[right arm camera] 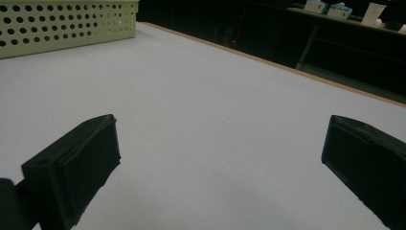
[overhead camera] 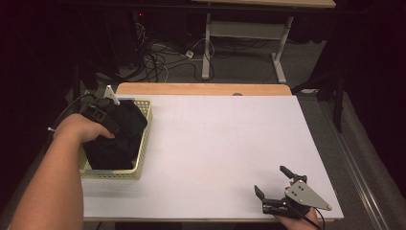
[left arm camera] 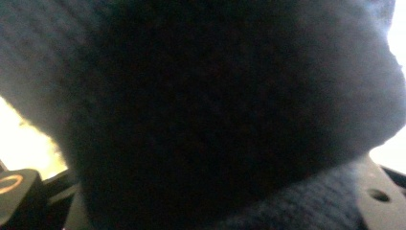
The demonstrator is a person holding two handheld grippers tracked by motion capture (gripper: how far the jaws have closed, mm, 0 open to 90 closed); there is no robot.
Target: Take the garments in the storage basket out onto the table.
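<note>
A dark knitted garment (overhead camera: 119,141) lies heaped in a pale yellow perforated basket (overhead camera: 144,143) at the table's left edge. My left gripper (overhead camera: 111,120) reaches into the basket from the left, its jaws buried in the cloth, which bunches up above the rim there. In the left gripper view the dark knit (left arm camera: 215,110) presses close against the camera, between the jaws. My right gripper (overhead camera: 271,179) rests near the front right corner of the white table top (overhead camera: 215,143). Its jaws stand wide open (right arm camera: 220,158) with nothing between them.
The basket's wall (right arm camera: 67,26) is far off in the right gripper view, across bare white table. Beyond the far wooden edge (overhead camera: 201,89) are cables on the floor and a desk frame (overhead camera: 207,43). A person's forearm (overhead camera: 52,187) comes in at the lower left.
</note>
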